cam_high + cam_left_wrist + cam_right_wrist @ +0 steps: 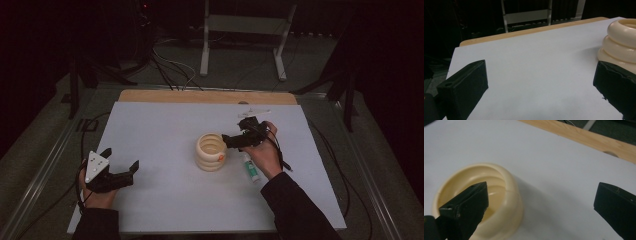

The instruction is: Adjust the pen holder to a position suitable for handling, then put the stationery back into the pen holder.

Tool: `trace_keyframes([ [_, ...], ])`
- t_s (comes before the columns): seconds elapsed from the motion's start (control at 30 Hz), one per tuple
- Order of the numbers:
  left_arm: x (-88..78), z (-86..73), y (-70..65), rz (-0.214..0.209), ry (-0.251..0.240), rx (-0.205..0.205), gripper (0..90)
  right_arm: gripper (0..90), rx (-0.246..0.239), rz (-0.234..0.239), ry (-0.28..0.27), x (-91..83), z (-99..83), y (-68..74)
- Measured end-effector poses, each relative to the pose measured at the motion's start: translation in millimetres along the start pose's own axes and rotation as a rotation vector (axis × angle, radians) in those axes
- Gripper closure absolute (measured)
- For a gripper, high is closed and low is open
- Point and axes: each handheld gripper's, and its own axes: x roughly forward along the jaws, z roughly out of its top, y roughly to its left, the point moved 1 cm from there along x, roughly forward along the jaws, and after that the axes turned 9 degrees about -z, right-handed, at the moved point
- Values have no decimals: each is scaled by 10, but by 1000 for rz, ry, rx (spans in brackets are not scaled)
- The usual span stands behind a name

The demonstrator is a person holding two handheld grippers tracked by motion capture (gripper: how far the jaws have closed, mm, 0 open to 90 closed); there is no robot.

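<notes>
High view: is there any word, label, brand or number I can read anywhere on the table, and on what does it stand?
No text can be read.
The white tube with a green band, lying beside the right gripper: any print is too small and blurred.
The cream ribbed cup: an orange mark on its side, no letters legible.
The grey plate on the left gripper: only holes.

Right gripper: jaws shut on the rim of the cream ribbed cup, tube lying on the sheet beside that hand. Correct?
Not quite. The right gripper is open: the right gripper view shows its jaws spread wide, nothing pressed between them, above the cream ribbed cup. The rest holds: in the high view the tube lies on the sheet beside that hand.
</notes>
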Motion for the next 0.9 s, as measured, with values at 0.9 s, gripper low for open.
trace_keyframes([
  [0.9, 34, 1, -9, -1, 5, 1, 1, 0, -45, -97, 131, -88, -376, -153],
])
